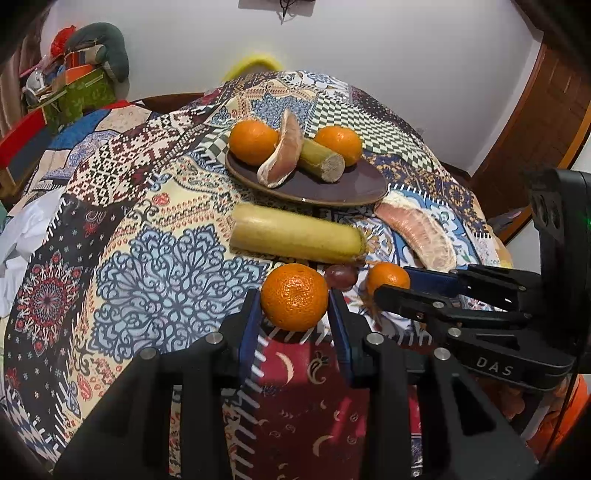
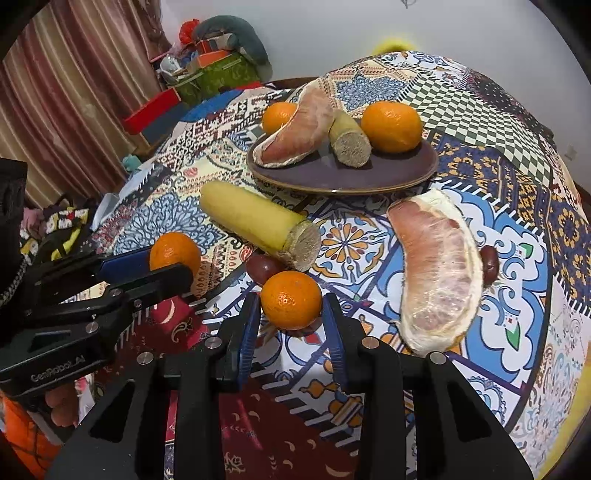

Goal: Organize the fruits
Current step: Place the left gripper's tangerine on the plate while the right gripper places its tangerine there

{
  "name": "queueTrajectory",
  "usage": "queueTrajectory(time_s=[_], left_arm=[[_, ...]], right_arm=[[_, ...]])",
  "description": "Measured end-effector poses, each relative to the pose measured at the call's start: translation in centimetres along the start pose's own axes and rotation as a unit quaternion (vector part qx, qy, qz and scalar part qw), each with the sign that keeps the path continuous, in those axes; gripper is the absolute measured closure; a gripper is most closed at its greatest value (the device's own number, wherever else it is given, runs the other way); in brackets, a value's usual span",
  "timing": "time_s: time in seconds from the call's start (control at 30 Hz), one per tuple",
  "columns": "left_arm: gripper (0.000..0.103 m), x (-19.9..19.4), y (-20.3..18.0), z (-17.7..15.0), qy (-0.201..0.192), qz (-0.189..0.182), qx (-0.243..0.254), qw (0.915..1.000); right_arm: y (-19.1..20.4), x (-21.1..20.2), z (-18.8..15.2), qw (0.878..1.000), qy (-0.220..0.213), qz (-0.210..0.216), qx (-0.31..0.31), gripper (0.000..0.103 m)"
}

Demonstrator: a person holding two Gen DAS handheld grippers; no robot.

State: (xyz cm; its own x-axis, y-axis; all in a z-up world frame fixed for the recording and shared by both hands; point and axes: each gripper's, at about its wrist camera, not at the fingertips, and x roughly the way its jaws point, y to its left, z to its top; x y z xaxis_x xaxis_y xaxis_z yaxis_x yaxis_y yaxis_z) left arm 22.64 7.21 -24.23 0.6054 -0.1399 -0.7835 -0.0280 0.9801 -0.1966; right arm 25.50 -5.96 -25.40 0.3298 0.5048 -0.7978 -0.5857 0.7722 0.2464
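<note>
A brown plate near the table's far edge is shown holding two mandarins, a pomelo segment and a cane piece. One mandarin each is clamped by the left gripper and right gripper.

Definitely someone's home, looked like a dining or living room corner. The table was covered in a loud patchwork-print cloth, the kind you'd only find in a house. Upper left of the right wrist view had striped pinkish-brown curtains hanging floor-length, and next to them a messy pile of boxes and household clutter with a grey neck pillow tossed on top. Plain white wall behind, and a dark wooden door frame ran down the upper right of the left wrist view. A brown ceramic plate of fruit sat mid-table, very lived-in overall.
</note>
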Motion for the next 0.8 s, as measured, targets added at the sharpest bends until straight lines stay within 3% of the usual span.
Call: queueTrajectory(time_s=[0.8], left_arm=[[0.067,0.6,-1.5,8.6,-0.079,-0.004,0.021,0.9967]], right_arm=[[-4.8,-5.4,6.6,0.991,-0.125,-0.04,0.01,0.071]])
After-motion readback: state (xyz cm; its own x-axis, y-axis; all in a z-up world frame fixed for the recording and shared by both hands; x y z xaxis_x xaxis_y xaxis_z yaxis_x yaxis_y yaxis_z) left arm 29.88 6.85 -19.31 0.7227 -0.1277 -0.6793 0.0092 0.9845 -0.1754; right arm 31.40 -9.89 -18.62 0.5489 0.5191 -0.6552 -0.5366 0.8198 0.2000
